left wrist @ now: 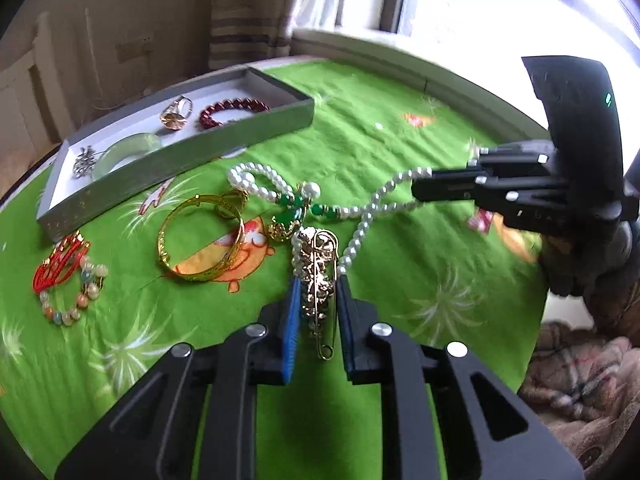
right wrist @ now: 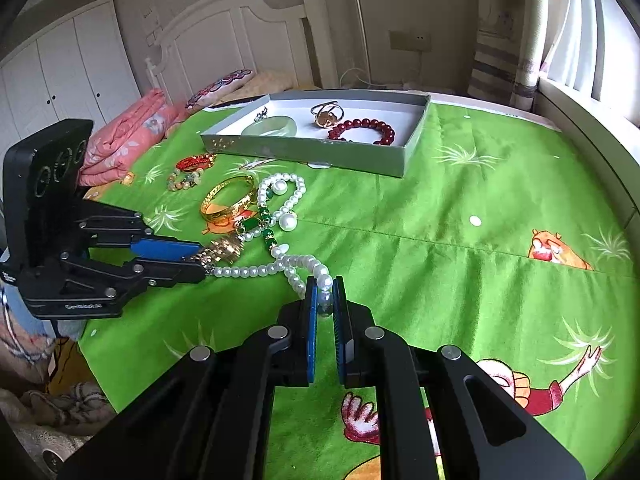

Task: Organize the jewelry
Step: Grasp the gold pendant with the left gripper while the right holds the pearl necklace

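A white pearl necklace (left wrist: 372,208) with green beads and a jade pendant (left wrist: 286,220) lies on the green cloth. My left gripper (left wrist: 319,280) is shut on a gold brooch with a safety pin (left wrist: 320,280); in the right wrist view the left gripper (right wrist: 202,256) holds the same brooch (right wrist: 224,249). My right gripper (right wrist: 325,282) is shut on the pearl necklace (right wrist: 256,270) at its near loop; in the left wrist view the right gripper (left wrist: 418,188) grips the strand's far end. A grey tray (left wrist: 248,136) holds a dark red bead bracelet (left wrist: 232,112), a gold ring (left wrist: 176,114), a pale jade bangle (left wrist: 128,152) and a silver brooch (left wrist: 84,162).
A gold bangle (left wrist: 200,236) and a red knot with pastel bead bracelet (left wrist: 70,280) lie on the cloth left of the necklace. The tray (right wrist: 304,150) sits at the table's far side. A folded pink quilt (right wrist: 128,136) and a bed lie beyond; a window ledge (left wrist: 400,60) runs behind.
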The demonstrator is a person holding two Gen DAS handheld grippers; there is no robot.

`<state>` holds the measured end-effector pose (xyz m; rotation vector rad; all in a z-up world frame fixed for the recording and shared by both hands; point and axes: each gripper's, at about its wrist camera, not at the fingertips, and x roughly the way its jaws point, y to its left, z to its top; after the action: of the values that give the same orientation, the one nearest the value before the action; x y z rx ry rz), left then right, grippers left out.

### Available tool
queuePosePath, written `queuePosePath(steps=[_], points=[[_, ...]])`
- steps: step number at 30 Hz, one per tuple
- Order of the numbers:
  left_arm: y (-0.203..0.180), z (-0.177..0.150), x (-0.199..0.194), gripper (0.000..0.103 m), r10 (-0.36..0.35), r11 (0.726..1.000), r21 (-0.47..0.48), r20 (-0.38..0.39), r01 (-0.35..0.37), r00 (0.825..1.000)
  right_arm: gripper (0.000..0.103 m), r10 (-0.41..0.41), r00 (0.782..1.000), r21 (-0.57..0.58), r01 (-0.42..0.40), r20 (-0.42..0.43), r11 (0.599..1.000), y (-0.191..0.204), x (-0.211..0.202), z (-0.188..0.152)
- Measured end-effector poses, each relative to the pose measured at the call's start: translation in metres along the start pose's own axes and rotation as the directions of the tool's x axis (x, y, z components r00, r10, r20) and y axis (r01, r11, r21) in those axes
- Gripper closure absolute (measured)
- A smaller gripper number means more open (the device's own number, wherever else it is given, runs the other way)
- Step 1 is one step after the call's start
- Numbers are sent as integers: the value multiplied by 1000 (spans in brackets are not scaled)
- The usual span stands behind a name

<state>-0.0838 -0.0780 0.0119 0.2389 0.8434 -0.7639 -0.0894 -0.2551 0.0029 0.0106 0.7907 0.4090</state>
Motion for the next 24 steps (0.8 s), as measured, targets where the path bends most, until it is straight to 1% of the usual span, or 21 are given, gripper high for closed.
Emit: queuePosePath(steps=[4,5,8,10,13,17,24], points=[[17,-8,-27,86,-57,988,-139,110,73,992,93,-8,999,-7,8,34,1000,2,-7,-1],[24,-11,-34,86,-53,983,-167,131,75,990,93,-7,999,-6,7,44,1000,2,-9,-1],[37,-14,-47,86,-9,977,-209,145,39,989,93,16,997,8,-16,71,1000,2,-15,1],[43,-17,-54,86,40,972,-233,147,-5,988,93,40,995,18,-41,86,999,3,-18,3],[44,-21,-59,86,106,968,-240,142,-69,984,93,49,994,-5,-49,98,999,10,-21,7],[37,-22,-63,86,191,961,-230,143,-155,971,93,60,988,-42,-55,144,998,23,-35,17],[31,-17,-82,86,226,959,-215,195,-183,954,93,42,972,-102,-19,230,995,37,-62,44]])
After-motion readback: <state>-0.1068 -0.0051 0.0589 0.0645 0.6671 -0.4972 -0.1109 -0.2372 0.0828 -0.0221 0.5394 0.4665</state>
